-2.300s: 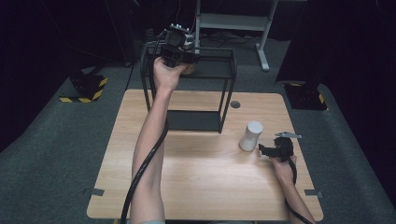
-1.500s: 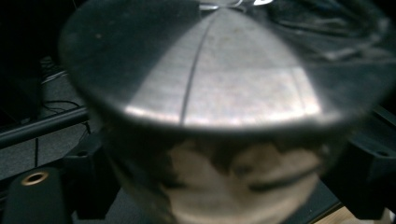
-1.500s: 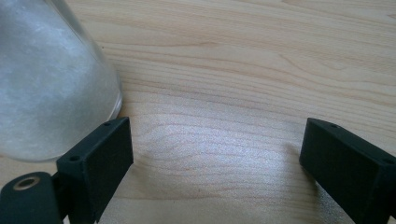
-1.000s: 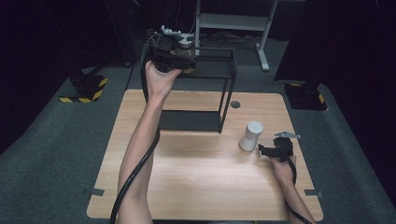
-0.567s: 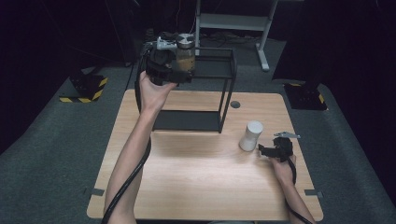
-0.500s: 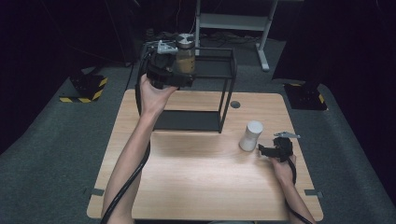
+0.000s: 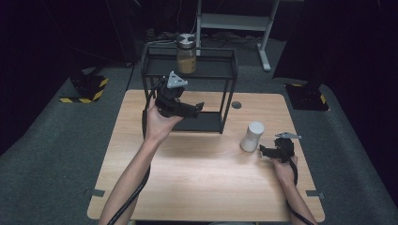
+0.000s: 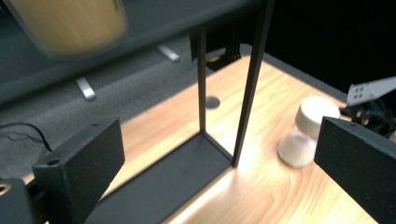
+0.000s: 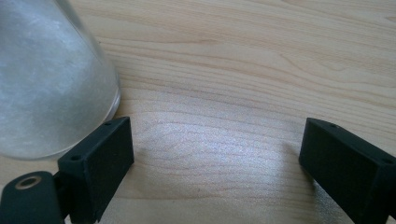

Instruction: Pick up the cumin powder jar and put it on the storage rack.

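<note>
A glass jar (image 7: 186, 54) with amber contents and a metal lid stands on the top shelf of the black wire rack (image 7: 230, 89); it shows blurred as the jar (image 8: 65, 23) in the left gripper view. My left gripper (image 7: 197, 108) hangs in front of the rack, below the jar. Its jaws have just been opening, and in the left gripper view the left gripper (image 8: 215, 140) has nothing between them. A white jar (image 7: 252, 136) stands on the table. My right gripper (image 7: 263, 150) rests just right of it, open, with the white jar (image 9: 46, 79) outside the left jaw of the right gripper (image 9: 217, 140).
The wooden table (image 7: 202, 183) has a round cable hole (image 7: 236, 105) right of the rack. The rack's bottom shelf (image 8: 177, 172) lies on the tabletop. Dark carpet surrounds the table, with a white desk frame (image 7: 234, 21) behind.
My left gripper has left the amber jar on the rack's top shelf and dropped down and back toward the person, its jaws wider. The right gripper and white jar have not moved.
</note>
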Demonstrator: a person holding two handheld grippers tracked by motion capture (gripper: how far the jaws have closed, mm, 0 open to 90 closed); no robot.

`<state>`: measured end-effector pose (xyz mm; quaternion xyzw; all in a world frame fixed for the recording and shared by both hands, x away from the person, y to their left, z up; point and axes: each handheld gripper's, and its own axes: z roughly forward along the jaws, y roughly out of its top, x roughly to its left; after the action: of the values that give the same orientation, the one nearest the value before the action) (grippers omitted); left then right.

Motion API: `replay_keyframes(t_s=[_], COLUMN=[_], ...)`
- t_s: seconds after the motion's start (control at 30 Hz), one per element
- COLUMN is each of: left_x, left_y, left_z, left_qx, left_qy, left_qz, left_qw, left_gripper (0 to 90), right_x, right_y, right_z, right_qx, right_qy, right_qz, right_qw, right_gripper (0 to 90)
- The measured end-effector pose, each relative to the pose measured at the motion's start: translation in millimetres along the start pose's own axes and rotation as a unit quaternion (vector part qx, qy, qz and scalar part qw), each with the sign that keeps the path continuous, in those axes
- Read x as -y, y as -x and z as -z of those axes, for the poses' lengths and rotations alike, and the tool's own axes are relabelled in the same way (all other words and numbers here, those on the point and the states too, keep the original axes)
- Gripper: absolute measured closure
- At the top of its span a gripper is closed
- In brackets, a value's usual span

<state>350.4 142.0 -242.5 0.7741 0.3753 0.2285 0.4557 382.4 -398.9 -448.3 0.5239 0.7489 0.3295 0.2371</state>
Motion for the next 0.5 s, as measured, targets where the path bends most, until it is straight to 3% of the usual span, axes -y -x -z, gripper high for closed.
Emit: replay_keyframes(t_s=[0.2,0.5], left_x=[30.3,73.4], left_y=[-8.3,-5.5], left_z=[-17.3,-40.4], left_qx=[0.019,0.025], left_qy=[-0.012,-0.015], left_qz=[0.031,0.047], left_qw=[0.9993,0.9984], left_gripper=[1.6,1.6], right_x=[-0.3,-0.5], right_y=[-0.8,-1.9], right_z=[-0.1,-0.3], right_qx=[0.001,0.004], right_qy=[-0.001,-0.001], right_qz=[0.001,0.004], right_qw=[1.0,1.0], right_gripper=[9.8,9.8])
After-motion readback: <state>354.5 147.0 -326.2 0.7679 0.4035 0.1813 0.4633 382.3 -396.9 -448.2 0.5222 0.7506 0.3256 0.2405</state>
